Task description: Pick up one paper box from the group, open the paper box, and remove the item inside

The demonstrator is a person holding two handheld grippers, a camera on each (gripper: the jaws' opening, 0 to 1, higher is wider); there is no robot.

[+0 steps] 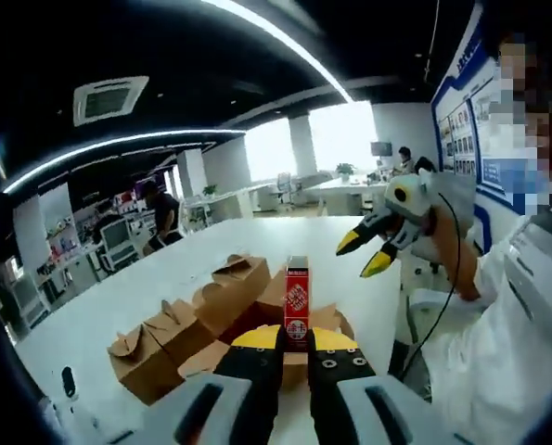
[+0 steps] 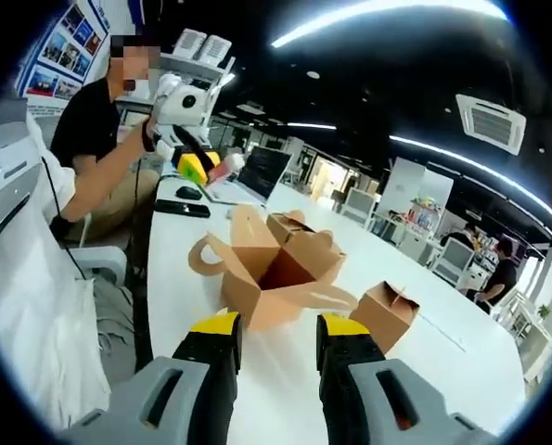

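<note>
My left gripper (image 1: 297,338) is shut on a small red carton (image 1: 297,298), held upright above the brown paper boxes (image 1: 155,352) on the white table (image 1: 155,283). Just under it lies an opened box (image 1: 336,322) with its flaps spread. My right gripper (image 1: 372,252) hangs open in the air to the right, holding nothing. In the right gripper view my right gripper (image 2: 280,326) stands open just short of the opened box (image 2: 277,271), whose inside looks bare. My left gripper (image 2: 201,169) is raised at the upper left with the carton (image 2: 225,167).
A closed box (image 2: 389,311) sits to the right of the opened one. A laptop (image 2: 262,171) and a dark phone (image 2: 183,207) lie on the table's far end, near a seated person in black (image 2: 85,120). Desks and people fill the office behind.
</note>
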